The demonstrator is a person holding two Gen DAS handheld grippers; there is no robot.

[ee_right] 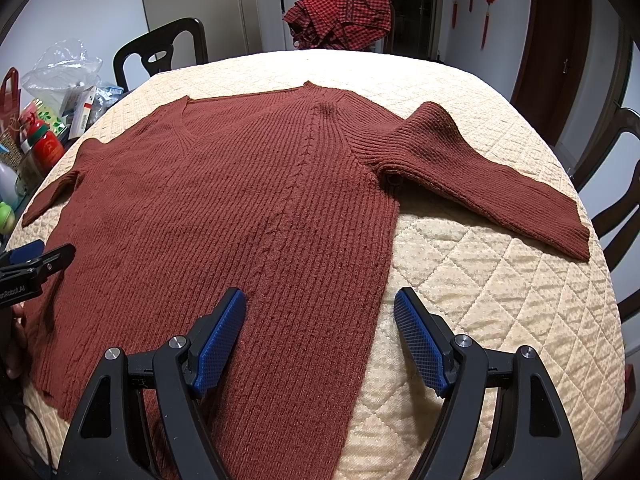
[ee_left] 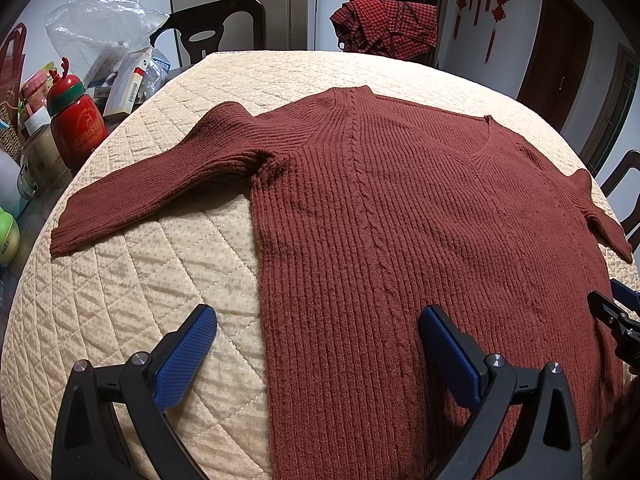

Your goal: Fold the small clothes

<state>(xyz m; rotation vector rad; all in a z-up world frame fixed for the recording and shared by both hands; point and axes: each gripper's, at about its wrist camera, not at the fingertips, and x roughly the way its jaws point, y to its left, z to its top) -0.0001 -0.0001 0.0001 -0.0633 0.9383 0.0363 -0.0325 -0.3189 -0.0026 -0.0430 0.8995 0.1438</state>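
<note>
1. The left wrist view alone shows the clutter off the table's left edge up close: a red Christmas bottle (ee_left: pixel 78 126) with a green band, a crumpled clear plastic bag (ee_left: pixel 100 16) and a green round container (ee_left: pixel 8 236). It also catches the right gripper (ee_left: pixel 614 308) at its right border.
2. The right wrist view alone shows the sweater's right sleeve (ee_right: pixel 492 184) in full, stretched toward the table's right edge, with the left gripper (ee_right: pixel 36 258) entering at the left border.
3. One rust-brown ribbed sweater (ee_left: pixel 400 220) lies flat and unfolded on the cream quilted table cover (ee_left: pixel 140 280), V-neck away from the cameras, hem nearest them, both sleeves spread outward. A cable braid runs down each side of its front.
4. The left gripper's jaws stand spread, pinching nothing, hovering over the sweater's left side seam. The right gripper's jaws are likewise spread and bare above the right side seam.
5. Counted: two grippers, one sweater, one red checked garment (ee_right: pixel 340 20) heaped at the far edge, one dark chair (ee_right: pixel 160 50) at far left.
</note>
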